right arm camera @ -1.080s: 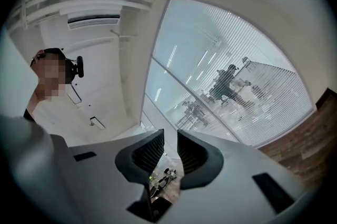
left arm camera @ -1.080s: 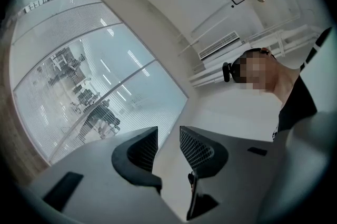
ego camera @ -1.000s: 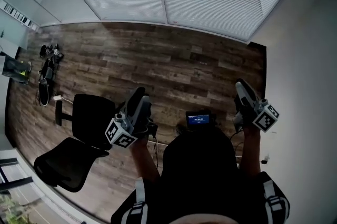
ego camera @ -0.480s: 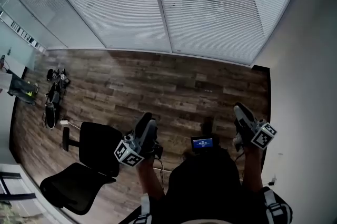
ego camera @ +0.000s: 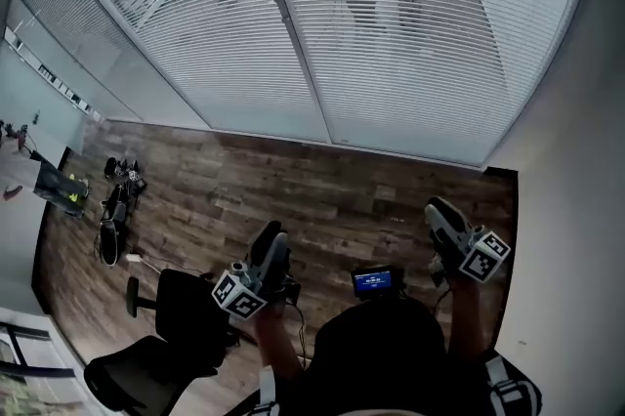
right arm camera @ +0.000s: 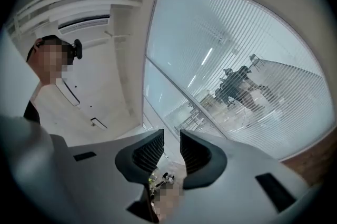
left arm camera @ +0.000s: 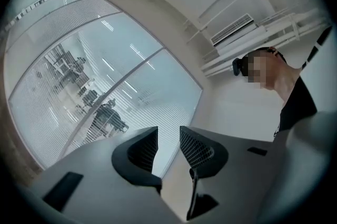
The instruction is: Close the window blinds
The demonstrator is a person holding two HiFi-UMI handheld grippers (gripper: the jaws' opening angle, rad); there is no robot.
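Observation:
White slatted window blinds [ego camera: 410, 53] cover the glass wall across the wooden floor from me; shapes in the room beyond show through the slats. The blinds [left arm camera: 63, 86] also fill the left gripper view, and the blinds [right arm camera: 253, 54] the upper right of the right gripper view. My left gripper [ego camera: 274, 236] is held low in front of my body, jaws apart with nothing between them [left arm camera: 168, 136]. At the right, my right gripper [ego camera: 436, 207] points toward the window, a narrow empty gap between its jaws [right arm camera: 172, 139]. Both are well short of the blinds.
A metal window post [ego camera: 293, 43] splits the blinds. A black office chair [ego camera: 161, 346] stands at my lower left. Cables and small gear [ego camera: 112, 219] lie on the wooden floor [ego camera: 322, 189] at the left. A white wall [ego camera: 576, 238] runs along the right.
The head view has tipped up, so the blinds fill more of the picture and the floor less. Both grippers sit lower in the view, held much as before.

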